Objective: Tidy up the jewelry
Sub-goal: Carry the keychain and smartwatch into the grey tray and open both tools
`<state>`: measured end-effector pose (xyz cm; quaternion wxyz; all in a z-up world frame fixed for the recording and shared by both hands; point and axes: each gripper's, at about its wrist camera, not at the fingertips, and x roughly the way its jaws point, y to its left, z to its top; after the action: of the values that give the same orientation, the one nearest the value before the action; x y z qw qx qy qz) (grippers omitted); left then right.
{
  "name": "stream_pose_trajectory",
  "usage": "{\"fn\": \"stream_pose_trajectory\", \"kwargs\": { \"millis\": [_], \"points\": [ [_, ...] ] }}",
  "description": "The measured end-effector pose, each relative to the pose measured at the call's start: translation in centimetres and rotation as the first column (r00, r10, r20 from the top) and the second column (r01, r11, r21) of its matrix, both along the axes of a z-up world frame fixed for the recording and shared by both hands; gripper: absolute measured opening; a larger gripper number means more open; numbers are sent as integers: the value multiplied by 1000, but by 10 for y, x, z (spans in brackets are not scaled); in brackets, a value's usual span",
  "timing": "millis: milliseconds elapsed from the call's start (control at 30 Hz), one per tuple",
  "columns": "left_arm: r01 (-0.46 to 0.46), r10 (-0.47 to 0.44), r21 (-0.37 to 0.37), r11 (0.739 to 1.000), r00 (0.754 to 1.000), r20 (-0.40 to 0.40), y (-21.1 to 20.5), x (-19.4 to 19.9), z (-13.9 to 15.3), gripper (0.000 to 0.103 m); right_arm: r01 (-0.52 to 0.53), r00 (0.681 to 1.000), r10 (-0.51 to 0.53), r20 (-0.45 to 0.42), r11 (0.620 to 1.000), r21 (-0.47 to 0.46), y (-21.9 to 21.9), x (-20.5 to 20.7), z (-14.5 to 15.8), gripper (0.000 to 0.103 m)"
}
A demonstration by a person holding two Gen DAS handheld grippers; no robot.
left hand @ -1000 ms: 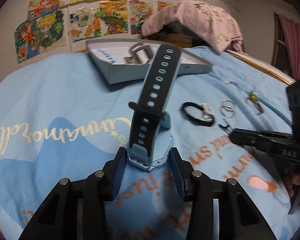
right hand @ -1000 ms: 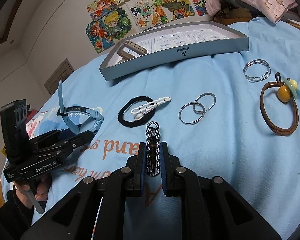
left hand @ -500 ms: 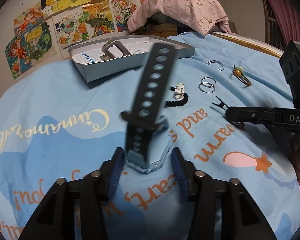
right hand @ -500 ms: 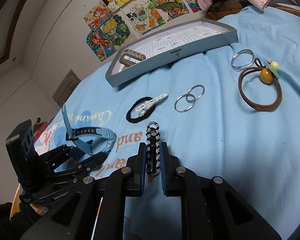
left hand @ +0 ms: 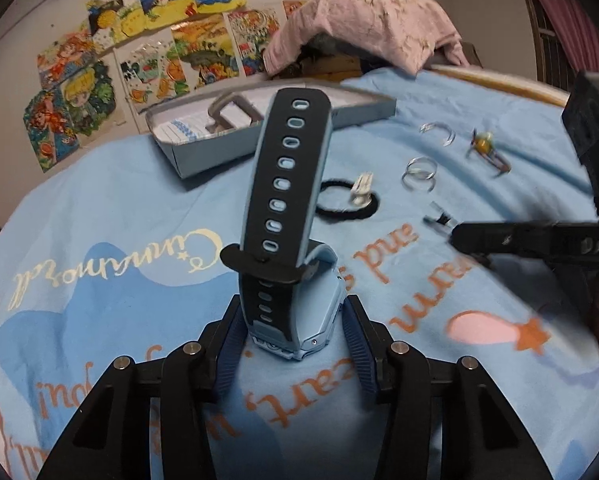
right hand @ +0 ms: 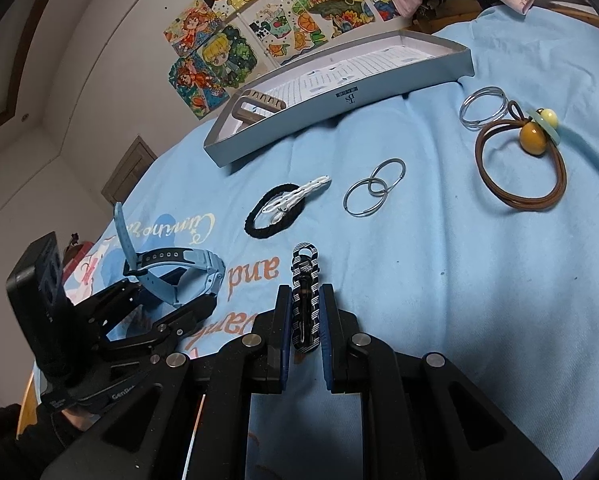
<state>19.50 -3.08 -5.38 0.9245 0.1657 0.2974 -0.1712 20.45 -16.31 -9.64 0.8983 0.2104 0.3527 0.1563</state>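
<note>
Watch strap (left hand: 287, 168) higher, box (left hand: 203, 152) half-hidden

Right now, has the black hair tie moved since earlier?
No. The black hair tie lies left of the linked rings, below the gray box, unchanged.

you've got a blue printed bedsheet (right hand: 459, 280) w/ a grey box tray (right hand: 339, 120), black hair tie + white clip (right hand: 275, 212), linked rings (right hand: 371, 190), silver bangles (right hand: 481, 108), brown bead tie (right hand: 523, 160) on it.

Blue watch (left hand: 289, 240) upright between left gripper (left hand: 291, 340) jaws
</note>
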Motion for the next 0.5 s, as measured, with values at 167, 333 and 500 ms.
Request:
{"fn": "stream_pose_trajectory", "kwargs": {
  "millis": [167, 333, 500],
  "points": [
    [-23, 25, -55, 998, 999, 41, 2, -11, 11, 46, 1, 1000, 0, 30, 1000, -2, -1, -3, 4, 12],
    [-92, 94, -115, 989, 996, 7, 6, 9, 28, 46, 6, 998, -7, 65, 1000, 23, -7, -5, 18, 12],
    [-147, 152, -138, 979, 988, 29, 4, 53, 62, 39, -30, 995, 31, 98, 1000, -5, -10, 13, 48, 12]
  ]
}}
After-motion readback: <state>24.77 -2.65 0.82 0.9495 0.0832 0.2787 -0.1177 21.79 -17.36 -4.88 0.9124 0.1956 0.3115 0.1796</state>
